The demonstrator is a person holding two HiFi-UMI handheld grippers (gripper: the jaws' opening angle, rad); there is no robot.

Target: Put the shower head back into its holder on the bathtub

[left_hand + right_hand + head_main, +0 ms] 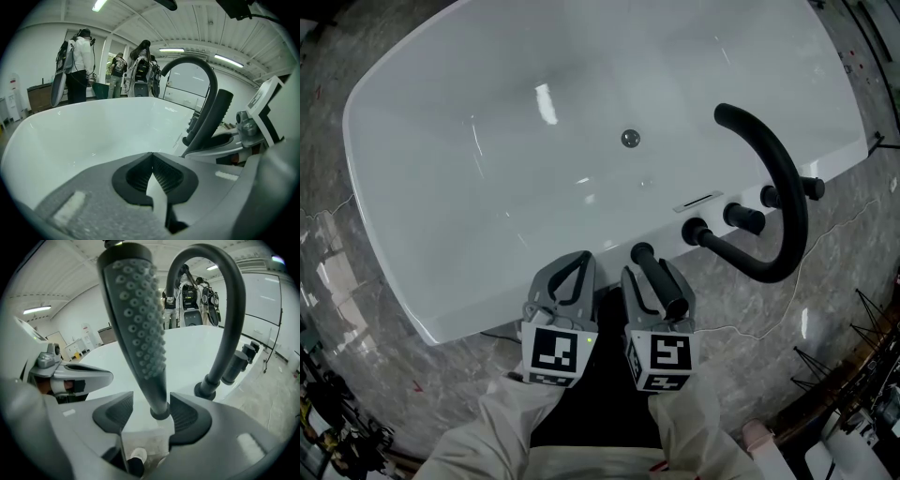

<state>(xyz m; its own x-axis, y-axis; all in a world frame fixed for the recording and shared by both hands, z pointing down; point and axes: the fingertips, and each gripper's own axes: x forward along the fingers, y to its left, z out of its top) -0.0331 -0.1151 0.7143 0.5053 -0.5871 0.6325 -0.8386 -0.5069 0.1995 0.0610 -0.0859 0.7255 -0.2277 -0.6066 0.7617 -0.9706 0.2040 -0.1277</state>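
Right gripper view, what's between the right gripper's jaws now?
The black shower head stands between the right gripper's open jaws, clear of the pad at picture left; the right gripper view shows it.

White sleeves (502, 427) — left gripper (577, 261), right gripper (652, 270) grey, b/w marker cubes (555, 352).

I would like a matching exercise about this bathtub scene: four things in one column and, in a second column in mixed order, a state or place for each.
Things:
1. left hand-held gripper
2. right hand-held gripper
3. shower head
4. drain

States or places:
A. in the floor of the bathtub
B. jaws together, nothing between them
C. dark, dotted with nozzles, upright between two jaws
D. jaws apart

Pairs: 1-B; 2-D; 3-C; 4-A
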